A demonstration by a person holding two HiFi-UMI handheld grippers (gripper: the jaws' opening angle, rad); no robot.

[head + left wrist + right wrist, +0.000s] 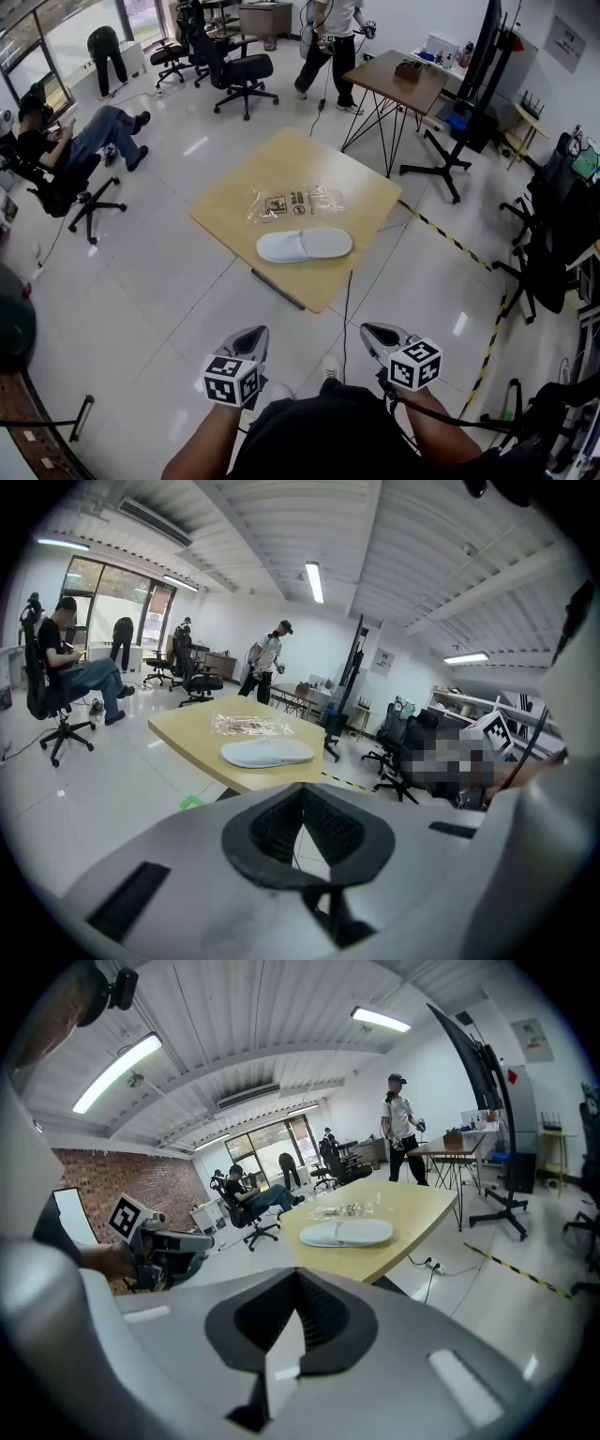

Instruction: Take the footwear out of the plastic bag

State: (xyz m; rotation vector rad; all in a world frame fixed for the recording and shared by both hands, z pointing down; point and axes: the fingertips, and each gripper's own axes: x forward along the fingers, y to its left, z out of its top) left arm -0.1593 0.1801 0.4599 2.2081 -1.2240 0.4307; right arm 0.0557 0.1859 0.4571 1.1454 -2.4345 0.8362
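Note:
A white slipper (pixel 305 245) lies flat near the front edge of the wooden table (pixel 225 202). Just behind it rests a crumpled clear plastic bag (pixel 295 202) with small dark items showing through. Both appear ahead in the left gripper view as the slipper (pixel 267 752) and the bag (pixel 251 726), and in the right gripper view as the slipper (pixel 345 1233) and the bag (pixel 349 1210). My left gripper (pixel 255 334) and right gripper (pixel 373 331) hang side by side over the floor, well short of the table. Each is shut with nothing in it.
Office chairs (pixel 234 70) and a seated person (pixel 70 141) are at the left. A person stands by a second table (pixel 403 80) beyond. Yellow-black tape (pixel 450 239) crosses the floor at the right. A cable (pixel 347 300) trails from the table's front edge.

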